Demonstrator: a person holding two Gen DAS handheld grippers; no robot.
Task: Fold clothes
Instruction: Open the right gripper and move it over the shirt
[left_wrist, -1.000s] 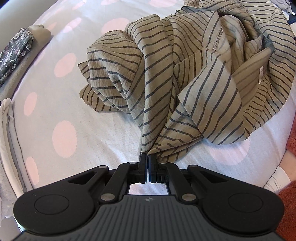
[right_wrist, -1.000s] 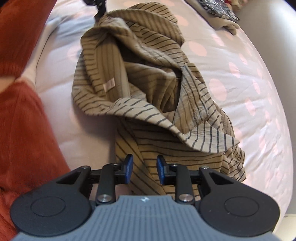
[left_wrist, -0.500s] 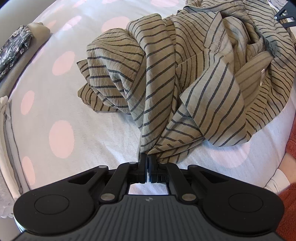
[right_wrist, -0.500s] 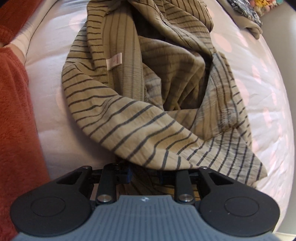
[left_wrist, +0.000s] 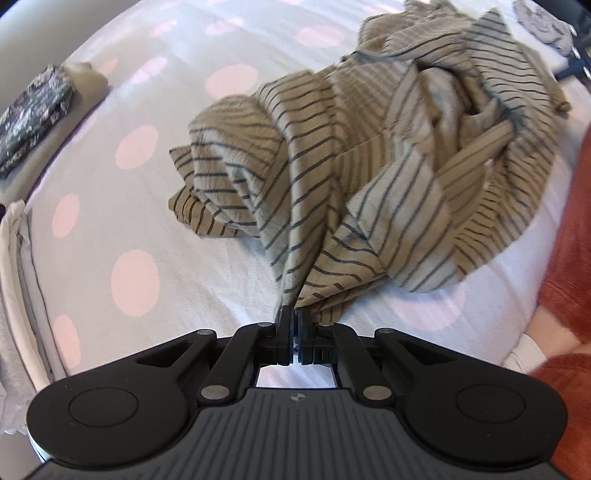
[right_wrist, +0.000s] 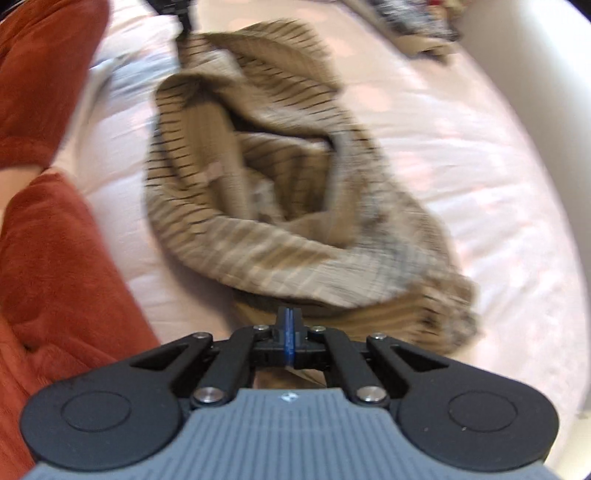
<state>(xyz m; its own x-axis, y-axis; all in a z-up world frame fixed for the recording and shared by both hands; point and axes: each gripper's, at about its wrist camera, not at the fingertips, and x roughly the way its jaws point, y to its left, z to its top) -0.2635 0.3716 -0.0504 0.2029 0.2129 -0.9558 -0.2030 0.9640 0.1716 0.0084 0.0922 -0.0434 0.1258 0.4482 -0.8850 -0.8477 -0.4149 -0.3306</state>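
Crumpled tan shirt with dark stripes (left_wrist: 369, 158) sits on the white pink-dotted bedsheet (left_wrist: 110, 229). Left gripper (left_wrist: 294, 314) pinches its near edge. Right gripper (right_wrist: 289, 316) just closed; blurry, so no idea whether it caught cloth.

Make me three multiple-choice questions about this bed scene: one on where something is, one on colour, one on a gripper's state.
1. Where does the dark patterned folded cloth lie in the left wrist view?
A. far left edge B. under the shirt C. between the fingers

2. What colour are the bedspread dots?
A. green B. pink C. black

3. How is the left gripper?
A. wide open B. shut on the striped shirt C. shut on nothing

Answers: 1 A, it sits at the left rim; 2 B, pale pink ovals on white; 3 B, fabric fans out from the closed fingers.
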